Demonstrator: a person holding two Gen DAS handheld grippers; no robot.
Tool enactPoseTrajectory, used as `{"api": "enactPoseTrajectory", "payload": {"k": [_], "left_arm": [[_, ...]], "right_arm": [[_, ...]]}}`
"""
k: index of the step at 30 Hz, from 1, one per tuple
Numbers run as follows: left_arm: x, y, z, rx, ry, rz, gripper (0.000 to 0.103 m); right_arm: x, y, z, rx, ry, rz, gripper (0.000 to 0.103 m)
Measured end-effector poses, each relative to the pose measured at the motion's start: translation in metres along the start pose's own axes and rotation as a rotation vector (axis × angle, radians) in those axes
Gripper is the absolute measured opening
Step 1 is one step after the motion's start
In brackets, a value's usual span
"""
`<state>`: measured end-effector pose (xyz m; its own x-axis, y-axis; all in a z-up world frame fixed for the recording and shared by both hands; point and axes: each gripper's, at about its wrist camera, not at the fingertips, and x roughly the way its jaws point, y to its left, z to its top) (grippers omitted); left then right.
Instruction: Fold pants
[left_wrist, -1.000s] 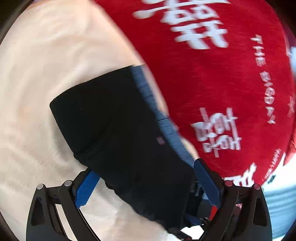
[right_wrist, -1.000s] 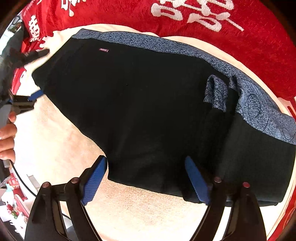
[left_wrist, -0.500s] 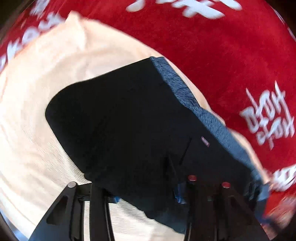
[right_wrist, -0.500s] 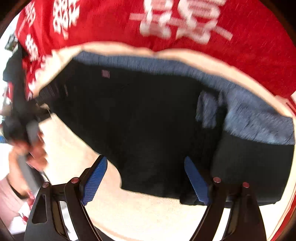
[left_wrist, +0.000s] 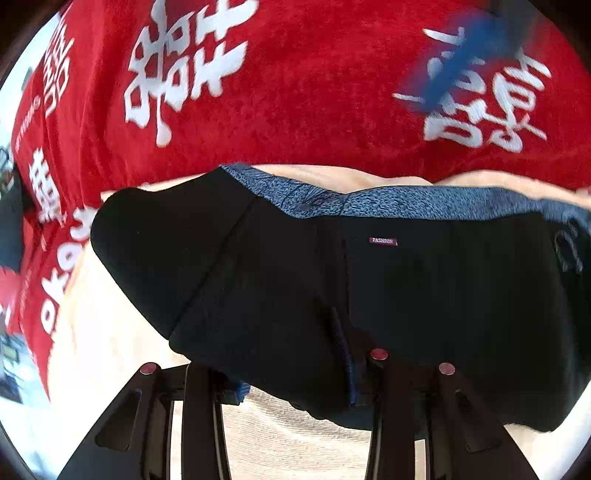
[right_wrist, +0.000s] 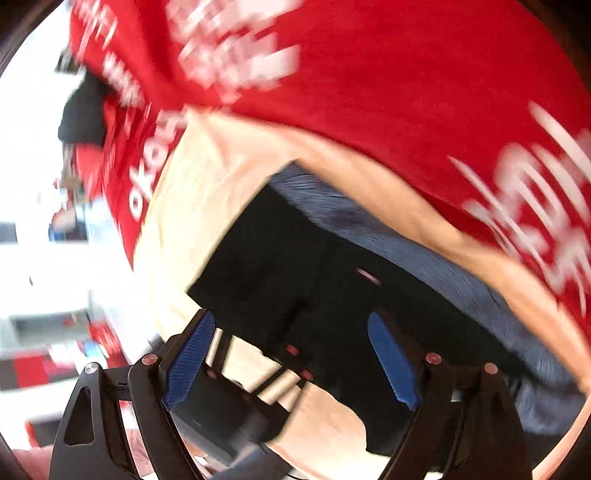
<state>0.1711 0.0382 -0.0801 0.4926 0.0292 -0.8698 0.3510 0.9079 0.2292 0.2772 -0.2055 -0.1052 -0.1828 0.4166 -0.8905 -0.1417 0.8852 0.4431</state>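
Black pants (left_wrist: 295, 280) with a blue patterned waistband (left_wrist: 388, 203) and a small "FASHION" tag lie on a cream cloth. My left gripper (left_wrist: 295, 384) is shut on the near edge of the pants; the fabric drapes over its fingers and hides the pads. In the right wrist view the pants (right_wrist: 332, 280) are blurred. My right gripper (right_wrist: 291, 358) is open and empty, its blue pads (right_wrist: 391, 362) wide apart above the pants' near edge. The right gripper shows as a blue blur in the left wrist view (left_wrist: 465, 55).
A red blanket (left_wrist: 295, 92) with white characters lies behind the cream cloth (left_wrist: 295, 443). The left gripper's black body (right_wrist: 221, 406) sits below the right gripper's fingers. Room clutter shows far left (right_wrist: 55, 258).
My left gripper shut on the pants' edge and swung round with it. My right gripper stayed open and moved fast to the left, over the left gripper.
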Motion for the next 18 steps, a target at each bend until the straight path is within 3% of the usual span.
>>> {"api": "enactPoseTrajectory", "payload": {"k": [4,9,11,12,14,18], "left_arm": [[-0.004,-0.010,-0.002,0.057,-0.024,0.034,0.039],[-0.008,-0.016,-0.001,0.082,-0.034,0.056,0.039],[-0.010,-0.018,0.000,0.086,-0.030,0.053,0.039],[-0.011,-0.019,0.000,0.085,-0.019,0.047,0.039],[-0.019,-0.024,0.002,0.096,-0.036,0.038,0.039],[-0.048,-0.041,0.017,0.131,-0.094,0.004,0.039]], "right_arm": [[0.041,0.051,0.035,-0.163,0.153,-0.052,0.088],[0.090,0.074,0.052,-0.211,0.293,-0.121,0.087],[0.101,0.069,0.054,-0.214,0.326,-0.152,0.057],[0.103,0.062,0.052,-0.205,0.330,-0.172,0.031],[0.092,0.046,0.049,-0.154,0.290,-0.150,0.020],[0.044,0.016,0.029,-0.098,0.146,-0.044,0.018]]}}
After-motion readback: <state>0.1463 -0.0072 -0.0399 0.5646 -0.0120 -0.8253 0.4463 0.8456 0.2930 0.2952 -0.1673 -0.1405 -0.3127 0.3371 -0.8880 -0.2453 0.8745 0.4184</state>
